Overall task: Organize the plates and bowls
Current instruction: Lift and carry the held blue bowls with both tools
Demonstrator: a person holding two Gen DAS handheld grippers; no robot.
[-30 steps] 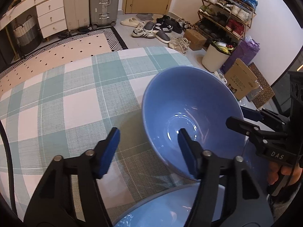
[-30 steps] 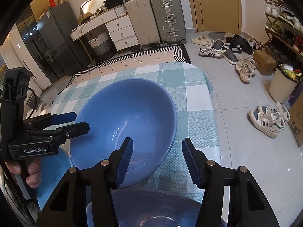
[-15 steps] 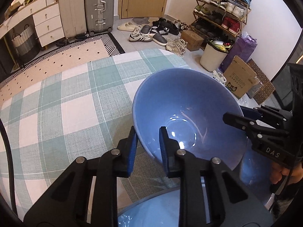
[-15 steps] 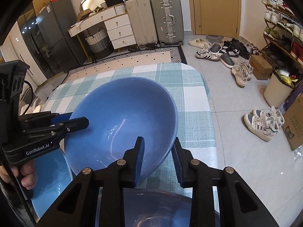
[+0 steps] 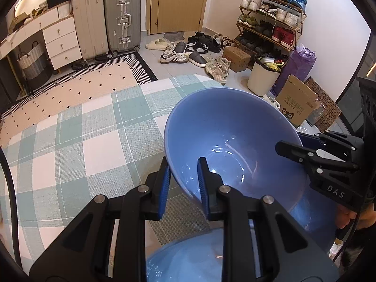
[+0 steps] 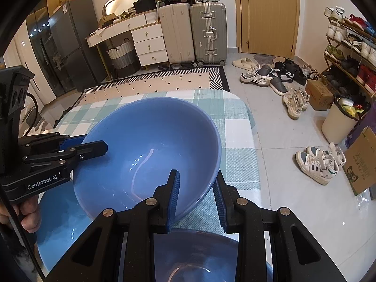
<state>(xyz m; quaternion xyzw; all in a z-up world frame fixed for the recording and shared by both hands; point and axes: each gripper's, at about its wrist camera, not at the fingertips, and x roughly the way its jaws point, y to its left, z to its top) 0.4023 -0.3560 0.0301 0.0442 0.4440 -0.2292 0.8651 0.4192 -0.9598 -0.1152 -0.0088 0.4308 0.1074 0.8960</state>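
1. Both grippers have clamped since a second ago: the jaws, then spread either side of the rim, now pinch the wall of the large glossy blue ceramic bowl (image 5: 225, 141), which tilts, seemingly lifted off the green-and-white checked tablecloth (image 5: 70, 145) near the table's far right corner.
2. Left gripper (image 5: 182, 183) holds the bowl's left rim; right gripper (image 6: 196, 196) holds the opposite rim.
3. Another blue dish (image 6: 56, 221) lies under the bowl; a third blue dish (image 5: 188, 258) sits at the near edge.
4. Stacking looks barely begun: this bowl still needs setting down.
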